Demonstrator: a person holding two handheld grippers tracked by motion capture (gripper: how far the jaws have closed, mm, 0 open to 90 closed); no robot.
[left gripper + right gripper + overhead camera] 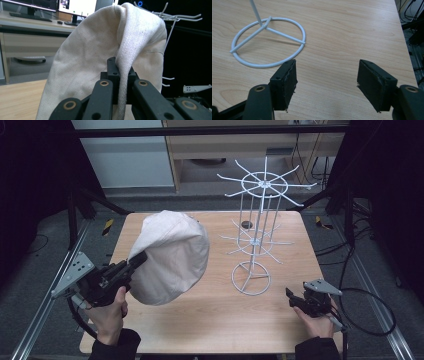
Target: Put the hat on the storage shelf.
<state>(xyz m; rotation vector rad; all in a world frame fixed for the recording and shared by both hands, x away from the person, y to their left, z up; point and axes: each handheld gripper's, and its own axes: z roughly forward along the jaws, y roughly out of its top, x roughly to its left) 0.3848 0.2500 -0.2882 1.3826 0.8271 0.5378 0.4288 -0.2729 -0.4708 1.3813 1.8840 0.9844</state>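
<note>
Left gripper (121, 75) pinches the cream hat's (170, 257) edge, holding it up.

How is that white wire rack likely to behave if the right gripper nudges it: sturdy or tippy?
The white wire rack looks tall and thin on a small ring base, so a push up high would probably tip it. Thin wire suggests it is light and may slide on the smooth wooden table. The right gripper is open nearby.

No words, numbers or brands can be read anywhere — the monitors (75, 6) in the left gripper view glow, but their content is too blurred to make out.
</note>
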